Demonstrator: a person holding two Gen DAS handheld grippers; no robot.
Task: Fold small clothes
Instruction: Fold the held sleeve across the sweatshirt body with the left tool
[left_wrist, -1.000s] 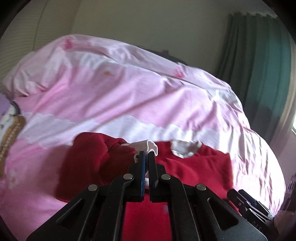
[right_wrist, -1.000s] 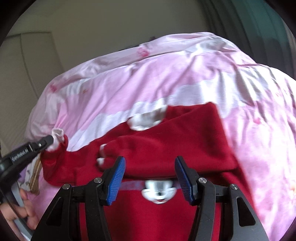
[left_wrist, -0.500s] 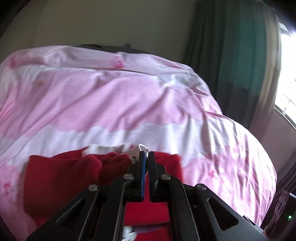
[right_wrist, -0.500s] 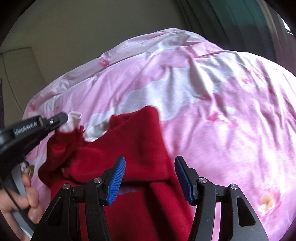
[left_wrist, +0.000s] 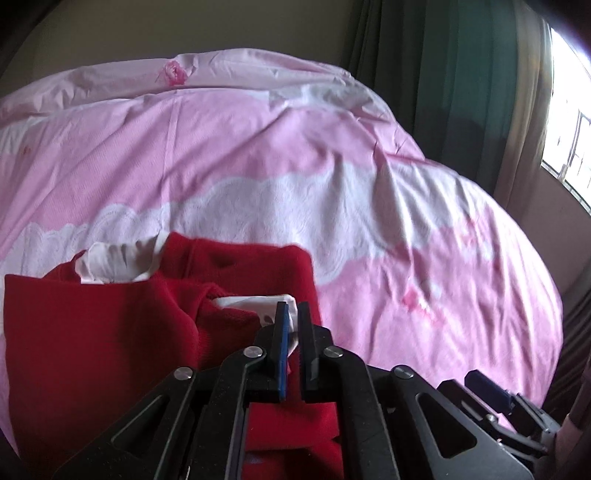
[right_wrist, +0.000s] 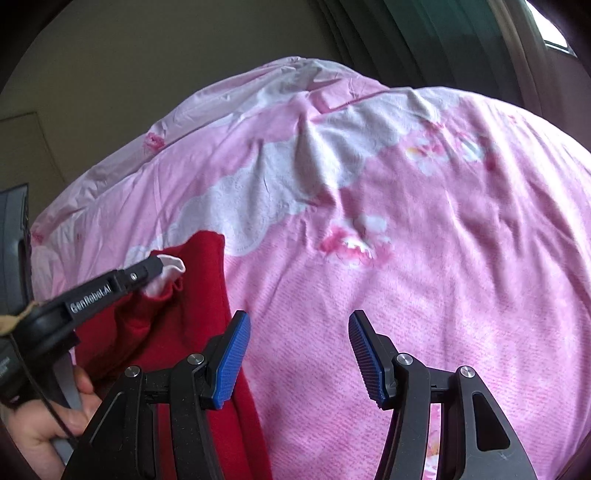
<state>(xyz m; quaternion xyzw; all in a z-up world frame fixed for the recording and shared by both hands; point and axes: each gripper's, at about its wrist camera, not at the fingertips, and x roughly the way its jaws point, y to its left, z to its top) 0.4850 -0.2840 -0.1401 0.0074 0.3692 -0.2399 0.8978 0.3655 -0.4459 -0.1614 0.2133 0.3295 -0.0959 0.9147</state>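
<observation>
A small red sweater (left_wrist: 122, 332) with a white collar (left_wrist: 110, 264) lies on the pink bed cover, partly folded. My left gripper (left_wrist: 291, 314) is shut on the sleeve's white cuff (left_wrist: 258, 304) and holds the sleeve across the sweater body, over its right part. In the right wrist view the left gripper (right_wrist: 162, 267) shows pinching the white cuff (right_wrist: 173, 264) above the red sweater (right_wrist: 199, 306). My right gripper (right_wrist: 299, 328) is open and empty, over the cover just right of the sweater's edge.
The pink and white bed cover (left_wrist: 332, 184) (right_wrist: 424, 258) spreads wide around the sweater. Dark green curtains (left_wrist: 461, 74) and a bright window (left_wrist: 569, 110) stand at the right. A beige wall (right_wrist: 147, 55) is behind the bed. The right gripper's tip (left_wrist: 495, 395) shows low right in the left wrist view.
My left gripper has carried the cuffed sleeve to the right across the sweater. My right gripper has moved right, off the sweater and over bare cover, still open.
</observation>
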